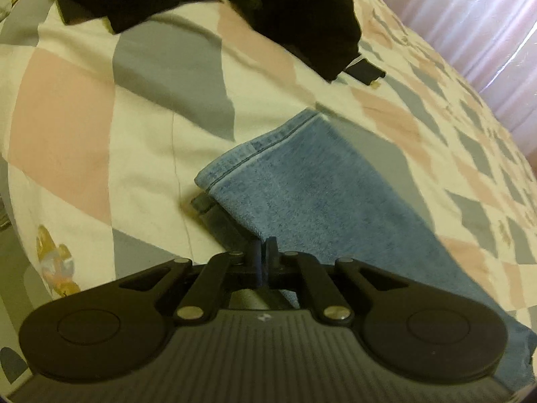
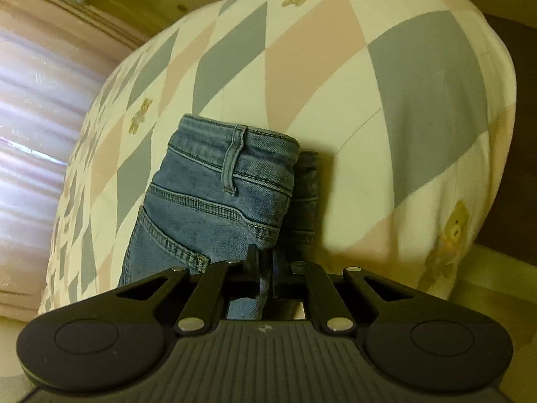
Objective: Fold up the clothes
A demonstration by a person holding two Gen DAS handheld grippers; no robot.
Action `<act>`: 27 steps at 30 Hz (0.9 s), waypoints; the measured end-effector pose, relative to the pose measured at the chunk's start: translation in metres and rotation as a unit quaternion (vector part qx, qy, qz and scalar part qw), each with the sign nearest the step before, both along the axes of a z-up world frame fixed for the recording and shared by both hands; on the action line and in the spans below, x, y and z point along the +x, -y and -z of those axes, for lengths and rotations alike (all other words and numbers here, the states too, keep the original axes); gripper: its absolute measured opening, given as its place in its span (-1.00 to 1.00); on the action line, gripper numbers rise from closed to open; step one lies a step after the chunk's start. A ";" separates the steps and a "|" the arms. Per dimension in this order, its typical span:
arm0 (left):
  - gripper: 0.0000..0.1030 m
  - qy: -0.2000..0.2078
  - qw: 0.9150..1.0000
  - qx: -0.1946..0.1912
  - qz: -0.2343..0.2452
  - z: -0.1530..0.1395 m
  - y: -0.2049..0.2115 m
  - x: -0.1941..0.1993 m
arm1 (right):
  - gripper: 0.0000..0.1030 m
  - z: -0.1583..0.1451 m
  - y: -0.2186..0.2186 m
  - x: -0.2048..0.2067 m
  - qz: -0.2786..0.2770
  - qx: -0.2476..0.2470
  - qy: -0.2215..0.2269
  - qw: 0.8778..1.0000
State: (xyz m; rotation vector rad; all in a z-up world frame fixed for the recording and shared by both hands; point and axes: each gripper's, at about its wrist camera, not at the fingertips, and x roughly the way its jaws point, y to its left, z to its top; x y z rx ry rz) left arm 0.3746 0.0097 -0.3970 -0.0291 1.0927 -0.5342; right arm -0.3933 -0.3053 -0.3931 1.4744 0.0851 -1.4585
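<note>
A pair of light blue jeans lies on the bed. In the left wrist view its hemmed leg end stretches away from me, and my left gripper is shut on the near edge of the denim. In the right wrist view the waistband end of the jeans shows a belt loop and a back pocket. My right gripper is shut on the fabric just below the waistband's corner. Both pinched edges are partly hidden behind the fingers.
The bed cover has pink, grey and cream diamonds with small bear prints. A pile of black clothes lies at the far side. Pink curtains hang beyond the bed. The bed's rounded edge drops off at the right.
</note>
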 end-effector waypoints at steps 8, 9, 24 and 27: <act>-0.85 0.011 0.998 0.052 0.034 0.017 0.009 -0.004 | -0.31 0.000 -0.008 -0.009 -0.010 0.018 -0.003 1.000; -0.76 0.016 0.997 0.064 0.039 0.014 0.010 -0.005 | -0.15 -0.002 -0.009 -0.009 -0.010 0.025 -0.015 1.000; -0.62 0.083 0.935 0.077 0.337 -0.055 0.140 -0.176 | -0.42 -0.050 0.028 0.035 -0.192 -0.080 -0.234 0.950; -0.64 0.051 0.913 0.091 0.395 -0.028 0.190 -0.226 | -0.87 -0.011 0.041 0.022 -0.209 -0.018 -0.218 0.953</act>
